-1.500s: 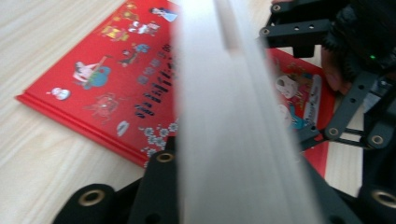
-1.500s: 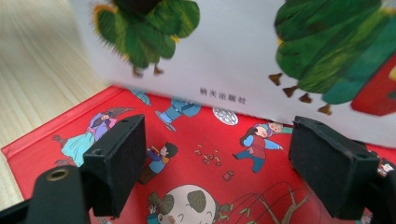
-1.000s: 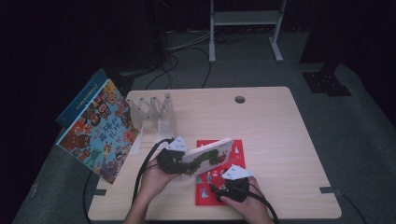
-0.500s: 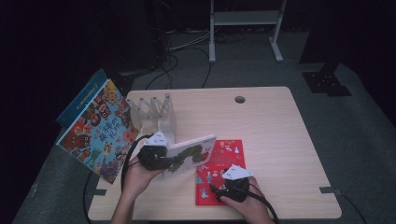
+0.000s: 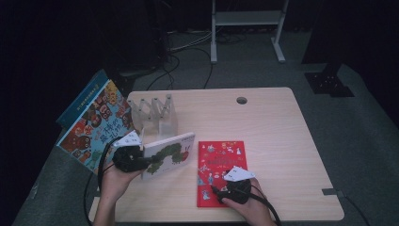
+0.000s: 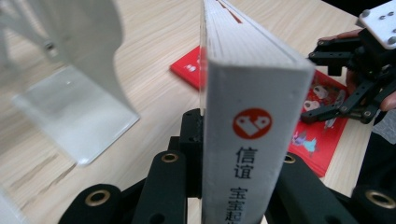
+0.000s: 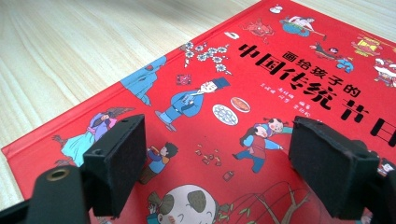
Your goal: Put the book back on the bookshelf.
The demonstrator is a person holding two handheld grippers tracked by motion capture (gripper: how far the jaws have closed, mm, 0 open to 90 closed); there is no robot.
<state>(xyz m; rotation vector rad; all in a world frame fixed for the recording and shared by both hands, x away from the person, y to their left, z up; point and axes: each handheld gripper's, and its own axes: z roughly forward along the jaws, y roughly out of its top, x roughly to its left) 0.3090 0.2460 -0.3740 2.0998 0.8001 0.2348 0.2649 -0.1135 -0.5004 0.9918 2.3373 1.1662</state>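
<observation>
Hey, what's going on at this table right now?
A person is sorting picture books with two handheld claws. The left claw is shut on the spine of a white caterpillar board book, held off the table near the clear book rack. The right claw is open over a red picture book lying flat. Two more books lean at the table's left edge.

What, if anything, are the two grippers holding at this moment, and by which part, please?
The left gripper clamps the white caterpillar book at its spine end. The right gripper holds nothing; it is open over the red book.
</observation>
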